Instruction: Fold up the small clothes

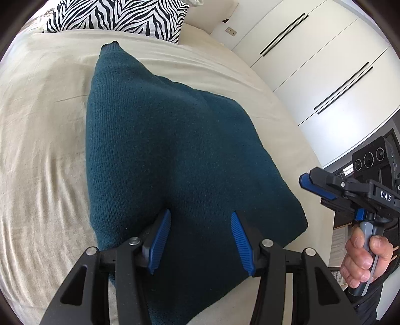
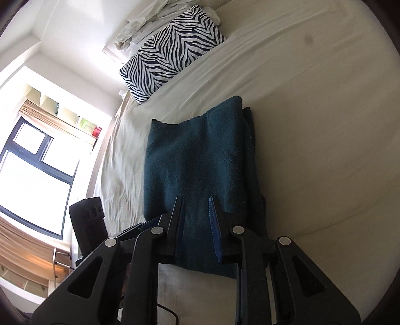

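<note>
a folded dark teal knit sweater (image 1: 180, 150) lies flat on a bed covered with a cream sheet (image 1: 42, 155), roughly in the middle of the mattress. in the left wrist view it reads as a thick, layered rectangle with one pointed corner reaching toward a zebra-print pillow (image 1: 120, 17) at the head of the bed. in the right wrist view the same garment shows a second layer peeking out along its right edge, with a ragged corner at its upper left.

the left gripper (image 1: 200, 222) hangs over the near end of the sweater, its two blue ribbed pads (image 1: 160, 240) spread apart with only knit fabric showing between and beyond them; the pads do not pinch any cloth, though whether their tips touch it cannot be told.

the right gripper (image 2: 197, 207) is off to the side of the bed in the left view, beside the sweater's near right corner and apart from it, with a person's hand (image 1: 362, 260) wrapped round its grey handle. in its own view its fingers stand a narrow gap apart above the near edge of the sweater, and nothing is caught between them.

white wardrobe doors (image 1: 312, 62) with long dark handles stand past the bed on the right. in the right wrist view a bright window (image 2: 37, 175) with a dark frame fills the left side, and crumpled pale bedding (image 2: 155, 20) is heaped behind the pillow.
</note>
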Tool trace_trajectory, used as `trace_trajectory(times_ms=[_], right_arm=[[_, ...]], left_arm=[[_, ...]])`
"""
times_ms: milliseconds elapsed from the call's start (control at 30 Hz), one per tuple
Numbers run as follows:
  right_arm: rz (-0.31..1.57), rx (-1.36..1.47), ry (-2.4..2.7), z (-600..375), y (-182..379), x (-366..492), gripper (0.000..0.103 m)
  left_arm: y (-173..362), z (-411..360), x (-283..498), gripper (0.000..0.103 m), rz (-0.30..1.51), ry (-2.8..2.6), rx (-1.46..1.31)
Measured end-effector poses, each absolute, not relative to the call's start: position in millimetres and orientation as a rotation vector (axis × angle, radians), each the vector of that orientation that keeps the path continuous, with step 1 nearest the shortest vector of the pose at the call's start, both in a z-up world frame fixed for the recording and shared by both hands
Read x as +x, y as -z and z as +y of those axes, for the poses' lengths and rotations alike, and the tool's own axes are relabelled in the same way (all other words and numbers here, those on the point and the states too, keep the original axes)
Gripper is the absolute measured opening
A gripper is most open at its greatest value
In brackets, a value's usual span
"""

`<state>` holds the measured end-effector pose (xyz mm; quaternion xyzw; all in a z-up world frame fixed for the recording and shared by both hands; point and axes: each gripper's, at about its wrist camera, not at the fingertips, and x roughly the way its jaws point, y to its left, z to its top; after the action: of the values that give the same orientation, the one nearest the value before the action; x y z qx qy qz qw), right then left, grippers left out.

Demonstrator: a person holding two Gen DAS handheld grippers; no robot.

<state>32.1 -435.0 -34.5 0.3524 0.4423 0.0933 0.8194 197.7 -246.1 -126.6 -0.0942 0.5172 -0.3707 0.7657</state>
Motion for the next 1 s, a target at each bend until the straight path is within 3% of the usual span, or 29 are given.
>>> trace_trajectory(times_ms=[133,233,400,567,767,867,1000], right_arm=[[1.037,0.762,-0.177,-431.2,80.4,36.6,0.020],[1.003,0.906,-0.182,-455.5,111.8,24.2,0.011],[0.976,0.854,-0.158,-462.1,81.6,14.9,0.016],[0.924,0.861,-0.249,-463.5,47.9,66.3,0.016],[1.032,0.886,-0.191,-471.1,84.6,158.4,0.016],[1.013,0.942,-0.184,-484.4,113.6,167.2,0.011],[0.986,0.956,-0.181,-491.6,112.8,161.6,0.011]], left_arm=[[130.3,-243.6,193.3,0.053,1.115,0.815,-0.207],[129.1,-236.5,189.5,0.049,1.120,0.824,-0.207],[92.8,-224.1,200.4,0.046,1.041,0.808,-0.165],[82.2,-240.9,255.3,0.046,1.043,0.759,-0.138],[107.9,-266.2,287.0,0.046,1.096,0.707,-0.054],[116.8,-269.8,287.8,0.045,1.096,0.703,-0.051],[117.8,-276.3,288.0,0.046,1.097,0.699,-0.012]])
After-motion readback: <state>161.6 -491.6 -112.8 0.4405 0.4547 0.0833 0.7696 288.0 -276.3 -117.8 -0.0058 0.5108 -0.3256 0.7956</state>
